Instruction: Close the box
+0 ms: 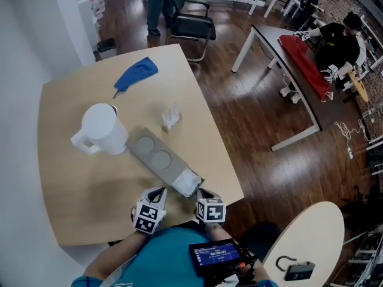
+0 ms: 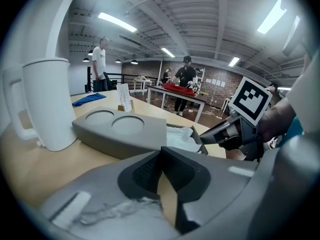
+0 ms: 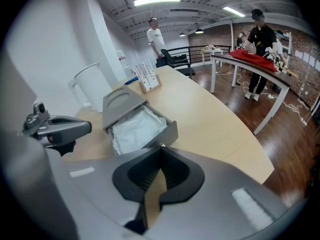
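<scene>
A grey box [image 1: 151,150] with two round recesses in its lid lies on the wooden table [image 1: 72,190]. Its drawer [image 1: 187,183] is pulled out at the near end and holds crumpled white paper [image 3: 136,128]. Both grippers sit at the table's near edge, just short of the drawer. My left gripper [image 1: 158,194] is shut and empty, to the drawer's left. My right gripper [image 1: 202,192] is shut and empty, to its right. In the left gripper view the box [image 2: 120,133] lies ahead of the shut tips [image 2: 160,154]. The right gripper view has the drawer [image 3: 167,131] just beyond its shut tips [image 3: 161,151].
A white pitcher [image 1: 102,129] stands touching the box's far left side. A small clear card stand [image 1: 170,117] and a blue cloth [image 1: 136,73] lie farther back. The table's right edge [image 1: 224,154] runs close beside the drawer. A chair [image 1: 192,21] and people are beyond.
</scene>
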Demonstrator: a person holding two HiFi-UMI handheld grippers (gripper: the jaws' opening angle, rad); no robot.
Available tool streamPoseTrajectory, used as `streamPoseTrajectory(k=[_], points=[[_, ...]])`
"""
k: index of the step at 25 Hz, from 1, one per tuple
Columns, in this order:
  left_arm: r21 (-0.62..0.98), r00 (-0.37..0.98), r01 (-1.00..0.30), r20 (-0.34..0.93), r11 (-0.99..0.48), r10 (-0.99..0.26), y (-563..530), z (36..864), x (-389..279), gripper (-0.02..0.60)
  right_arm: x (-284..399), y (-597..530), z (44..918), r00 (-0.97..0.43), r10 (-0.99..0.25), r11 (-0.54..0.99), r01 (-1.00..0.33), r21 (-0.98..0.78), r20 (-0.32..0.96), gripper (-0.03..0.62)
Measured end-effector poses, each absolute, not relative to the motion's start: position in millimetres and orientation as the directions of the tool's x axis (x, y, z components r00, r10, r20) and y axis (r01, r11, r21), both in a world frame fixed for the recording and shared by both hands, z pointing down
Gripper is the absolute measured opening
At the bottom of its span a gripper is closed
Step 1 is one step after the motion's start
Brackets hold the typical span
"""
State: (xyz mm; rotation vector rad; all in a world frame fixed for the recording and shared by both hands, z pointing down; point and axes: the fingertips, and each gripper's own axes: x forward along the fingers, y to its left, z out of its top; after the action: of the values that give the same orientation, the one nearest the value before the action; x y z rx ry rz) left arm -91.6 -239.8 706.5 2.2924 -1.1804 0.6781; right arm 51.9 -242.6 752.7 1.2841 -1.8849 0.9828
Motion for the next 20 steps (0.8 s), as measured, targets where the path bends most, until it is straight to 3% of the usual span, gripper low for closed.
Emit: streamPoseTrajectory(k=[20], points=[[0.173, 0.389, -0.915, 0.611, -0.364, -0.689, -245, 707, -147, -0.006, -14, -289, 752, -0.397, -0.409, 0.421, -0.881, -0.216, 0.822, -0.006]])
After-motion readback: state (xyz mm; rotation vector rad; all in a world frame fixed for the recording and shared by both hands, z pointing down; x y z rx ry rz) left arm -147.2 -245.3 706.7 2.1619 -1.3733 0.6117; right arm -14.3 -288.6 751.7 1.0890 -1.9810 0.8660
